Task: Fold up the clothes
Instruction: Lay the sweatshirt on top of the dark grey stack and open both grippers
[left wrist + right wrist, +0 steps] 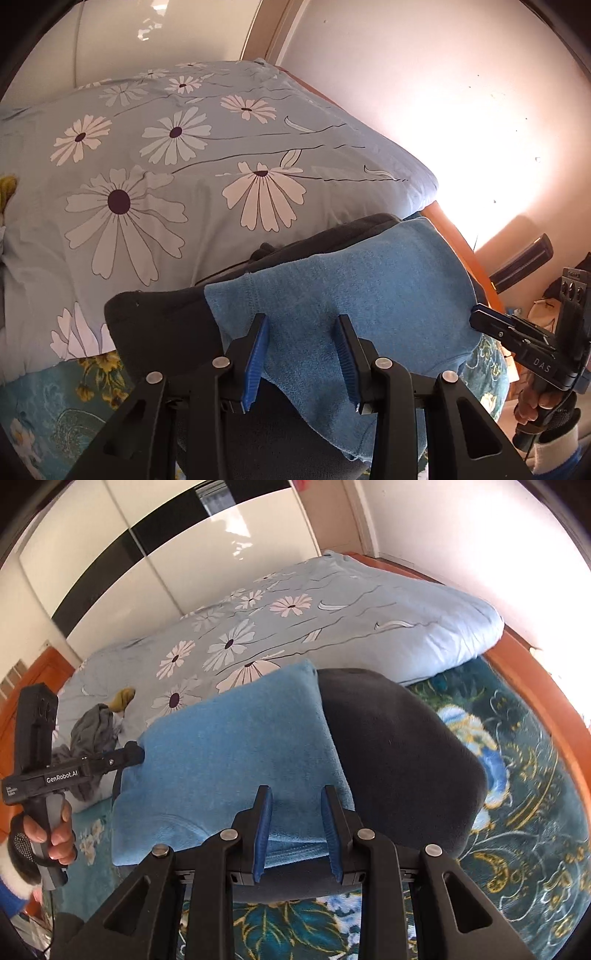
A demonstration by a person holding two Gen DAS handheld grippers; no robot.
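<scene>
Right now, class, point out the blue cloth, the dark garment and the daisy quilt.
Blue cloth (229,760): right wrist view, middle of its top face.
Dark garment (399,753): right wrist view, bare part right of the blue cloth.
Daisy quilt (155,155): left wrist view, flowered top.

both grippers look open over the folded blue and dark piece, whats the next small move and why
Probably lift both grippers clear. The blue garment already lies folded flat on the dark garment on the bed, and the left gripper and right gripper stand open with nothing pinched. A crumpled grey garment lies nearby, unfolded.
</scene>
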